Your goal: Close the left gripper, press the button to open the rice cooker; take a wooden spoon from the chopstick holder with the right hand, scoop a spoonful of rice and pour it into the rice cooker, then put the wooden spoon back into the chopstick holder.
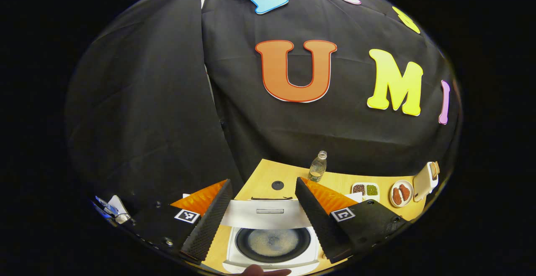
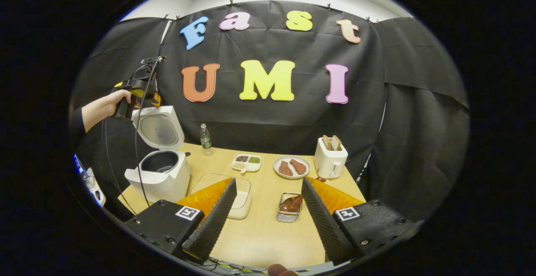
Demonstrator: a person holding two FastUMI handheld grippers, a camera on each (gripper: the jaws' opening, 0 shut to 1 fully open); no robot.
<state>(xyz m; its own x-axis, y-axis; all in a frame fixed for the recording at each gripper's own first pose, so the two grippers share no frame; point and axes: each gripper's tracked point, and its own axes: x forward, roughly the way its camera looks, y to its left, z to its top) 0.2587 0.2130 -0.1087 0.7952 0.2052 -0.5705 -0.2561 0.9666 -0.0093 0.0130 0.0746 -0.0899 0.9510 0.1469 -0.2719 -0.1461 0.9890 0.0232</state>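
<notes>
Already the rice cooker (image 2: pixel 158 175) stands open at the counter's (image 2: pixel 268 234) left end, lid (image 2: pixel 159 130) tipped up and back, dark inner pot exposed. I hold my left gripper (image 1: pixel 263 217) high above that pot — jaws spread wide, nothing between them — and in the right gripper view the same tool hangs just over the raised lid, gripped by a hand (image 2: pixel 119 98). My right gripper (image 2: pixel 268 213) hovers over the near edge of the counter, fingers wide apart and empty. The chopstick holder (image 2: pixel 289 207), a small wire basket, sits well to the right of the cooker with the wooden spoon (image 2: pixel 292 202) lying in it; a clear rice container (image 2: pixel 240 194) rests between cooker and holder, just beyond my right gripper's left finger.

By my reckoning the scooping is yet to start. The spoon lies low in the basket, so a shallow pinch could slip off the handle or drag the light holder across the counter. A loaded spoon must also cross to the cooker — any tilt would scatter grains — and the cable trailing beside the cooker could snag.
</notes>
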